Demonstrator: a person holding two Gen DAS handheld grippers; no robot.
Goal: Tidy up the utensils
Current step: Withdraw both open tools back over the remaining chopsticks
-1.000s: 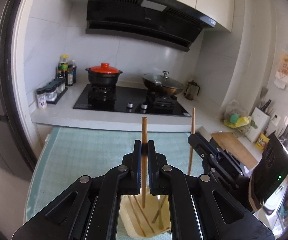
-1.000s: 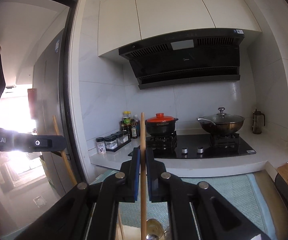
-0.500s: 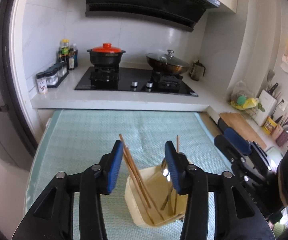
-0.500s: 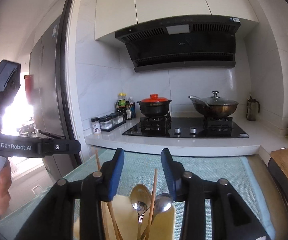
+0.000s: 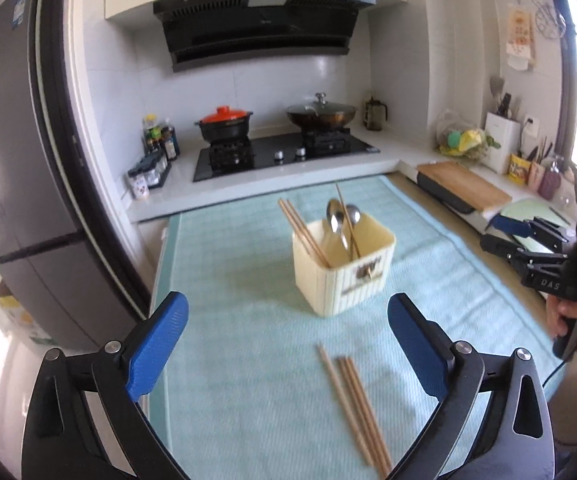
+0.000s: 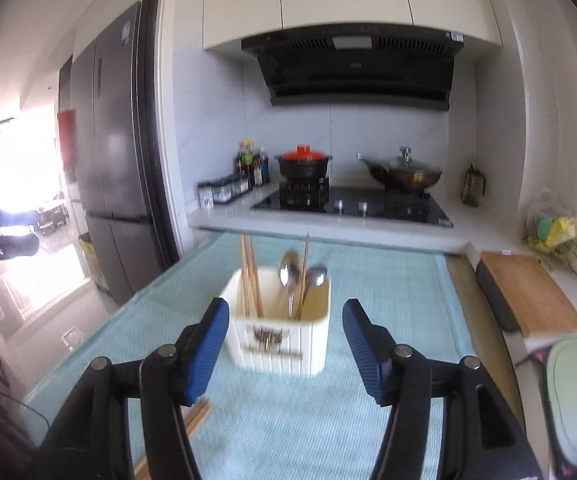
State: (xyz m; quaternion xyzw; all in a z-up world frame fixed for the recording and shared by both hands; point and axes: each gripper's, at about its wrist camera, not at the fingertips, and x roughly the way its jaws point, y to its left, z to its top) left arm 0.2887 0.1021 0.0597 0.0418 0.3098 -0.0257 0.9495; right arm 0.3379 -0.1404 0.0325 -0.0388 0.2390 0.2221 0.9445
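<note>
Right now I see my left gripper opening wide, with nothing between its jaws, above loose wooden chopsticks lying on the teal mat. My right gripper is opening too, also empty, just in front of the cream utensil holder, which holds upright chopsticks and two metal spoons.

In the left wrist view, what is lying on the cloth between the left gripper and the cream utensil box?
A bunch of loose wooden chopsticks lies flat on the light green cloth, between the opening left gripper and the cream plastic utensil box.
</note>
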